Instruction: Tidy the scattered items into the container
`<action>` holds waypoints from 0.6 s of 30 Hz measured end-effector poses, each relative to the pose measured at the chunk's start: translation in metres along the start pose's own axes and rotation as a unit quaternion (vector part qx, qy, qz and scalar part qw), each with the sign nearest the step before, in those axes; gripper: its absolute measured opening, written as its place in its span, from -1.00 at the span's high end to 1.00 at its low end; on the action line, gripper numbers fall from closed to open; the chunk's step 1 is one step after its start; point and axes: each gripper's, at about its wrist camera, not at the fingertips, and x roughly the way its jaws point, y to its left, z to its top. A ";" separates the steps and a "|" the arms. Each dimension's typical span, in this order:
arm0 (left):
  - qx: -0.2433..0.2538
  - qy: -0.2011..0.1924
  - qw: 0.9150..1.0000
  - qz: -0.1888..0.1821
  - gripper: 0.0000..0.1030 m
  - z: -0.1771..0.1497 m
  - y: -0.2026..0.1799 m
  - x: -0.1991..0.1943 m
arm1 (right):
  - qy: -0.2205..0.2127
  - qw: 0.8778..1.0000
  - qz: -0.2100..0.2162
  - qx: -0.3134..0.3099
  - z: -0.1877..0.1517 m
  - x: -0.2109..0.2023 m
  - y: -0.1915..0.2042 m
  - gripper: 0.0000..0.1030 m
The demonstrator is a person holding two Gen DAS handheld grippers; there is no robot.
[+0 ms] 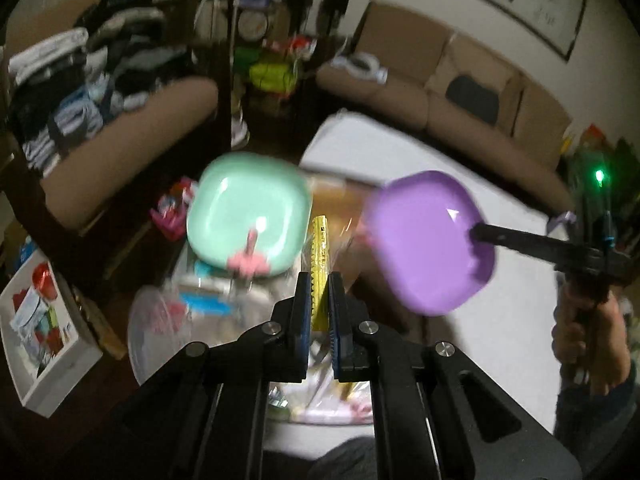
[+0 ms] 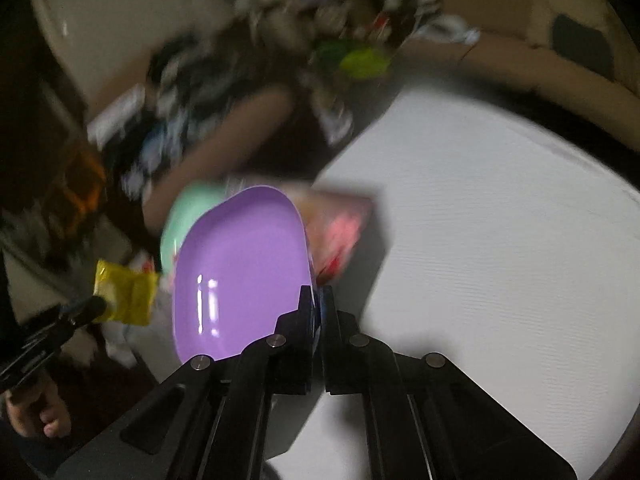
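Two items are in transit: the right hand-held gripper (image 2: pixel 318 300) clamps a purple plate (image 2: pixel 240 272), the left hand-held gripper (image 1: pixel 319 292) a yellow packet (image 1: pixel 320 264). Beside the purple plate, a green plate (image 1: pixel 250 212) already tops the clear container (image 1: pixel 160 320); a pink packet (image 2: pixel 340 232) remains on the white surface (image 2: pixel 500 220).

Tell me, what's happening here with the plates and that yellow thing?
A person holds a hand-held gripper in each hand. The left hand-held gripper is shut on a yellow packet. The right hand-held gripper is clamped on the rim of a purple plate, held in the air over the white table. A green plate sits on top of a blurred pile of things at the table's edge.
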 end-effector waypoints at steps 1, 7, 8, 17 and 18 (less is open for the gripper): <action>0.005 0.010 1.000 0.004 0.85 -0.007 0.000 0.008 | 0.023 1.000 -0.004 -0.011 -0.006 0.016 0.010 0.96; 0.007 0.053 0.999 0.003 0.82 -0.044 -0.001 0.065 | 0.050 0.992 -0.088 -0.072 -0.034 0.072 0.038 0.81; -0.005 0.053 0.999 -0.006 0.80 -0.043 0.002 0.068 | 0.051 0.991 -0.100 -0.075 -0.031 0.075 0.037 0.78; 0.013 0.065 0.998 0.018 0.08 -0.009 -0.014 0.076 | 0.060 0.988 -0.096 -0.109 -0.002 0.084 0.045 0.15; 0.010 0.055 0.998 0.017 -0.62 -0.011 -0.017 0.065 | 0.050 0.990 -0.071 -0.108 -0.010 0.066 0.041 0.08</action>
